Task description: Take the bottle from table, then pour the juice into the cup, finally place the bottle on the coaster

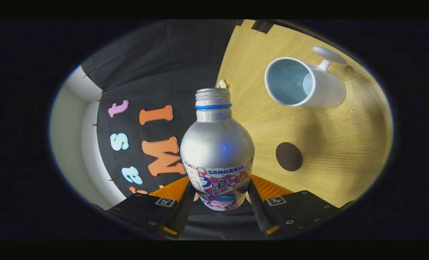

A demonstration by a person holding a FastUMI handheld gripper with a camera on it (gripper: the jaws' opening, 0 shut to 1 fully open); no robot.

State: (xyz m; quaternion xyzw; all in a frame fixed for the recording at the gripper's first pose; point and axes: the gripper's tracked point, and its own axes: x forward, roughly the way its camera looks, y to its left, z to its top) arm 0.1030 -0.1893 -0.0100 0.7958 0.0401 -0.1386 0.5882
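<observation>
A silver bottle (pixel 217 144) with a blue neck ring and an uncapped mouth sits between my two fingers, and my gripper (pixel 219 196) is shut on its printed lower body. The whole view is rolled, so the wooden table (pixel 344 151) stands to the right of the bottle. A white cup (pixel 304 83) with a pale blue inside stands on that table beyond the bottle's mouth, its opening facing me and its handle on the far side. A small dark round coaster (pixel 288 156) lies on the wood, nearer to my fingers than the cup.
The black booth cloth (pixel 156 83) hangs behind the bottle, to its left. A pale wall (pixel 68 122) shows past the cloth's edge. A small tan object (pixel 222 84) peeks from behind the bottle's mouth at the table's edge.
</observation>
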